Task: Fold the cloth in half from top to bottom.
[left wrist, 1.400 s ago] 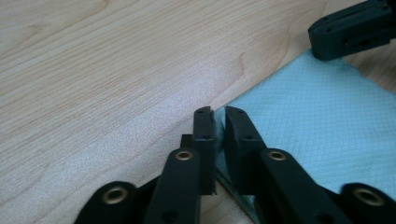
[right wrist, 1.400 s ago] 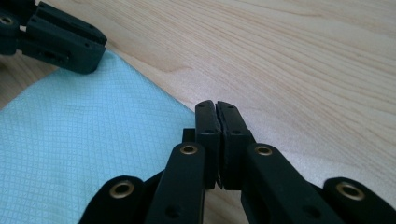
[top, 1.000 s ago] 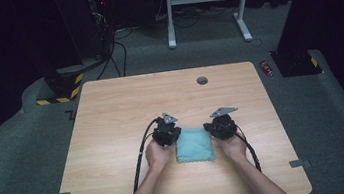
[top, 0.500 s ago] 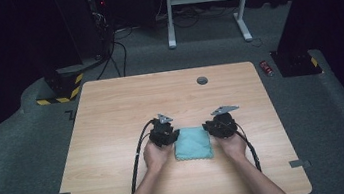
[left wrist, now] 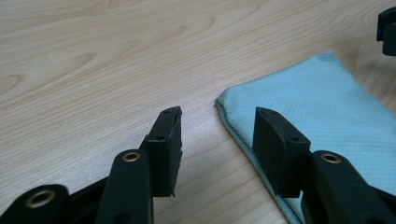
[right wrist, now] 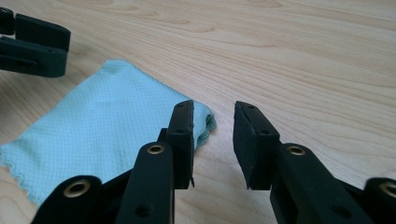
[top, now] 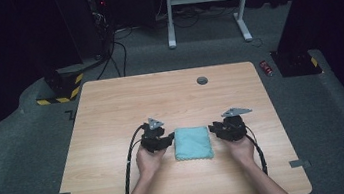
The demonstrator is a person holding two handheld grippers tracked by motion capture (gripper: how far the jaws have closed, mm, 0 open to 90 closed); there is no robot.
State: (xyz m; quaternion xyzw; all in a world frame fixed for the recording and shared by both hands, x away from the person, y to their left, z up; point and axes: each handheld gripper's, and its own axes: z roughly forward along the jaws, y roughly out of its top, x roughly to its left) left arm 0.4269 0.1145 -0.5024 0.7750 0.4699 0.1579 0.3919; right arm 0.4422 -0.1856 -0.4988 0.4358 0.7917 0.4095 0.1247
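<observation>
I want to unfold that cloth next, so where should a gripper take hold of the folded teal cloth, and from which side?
Probably at a corner of the folded teal cloth, coming in low from the side along the table. It lies flat, so only its layered edges offer the jaws a lip; the right gripper already stands open beside one corner.

Both forearms reach in from the near edge, the left hand (top: 149, 159) holding the black two-jaw left gripper (top: 165, 140) and the right hand (top: 241, 149) the matching right gripper (top: 216, 130), tips facing inward, jaws just opening with nothing gripped.
</observation>
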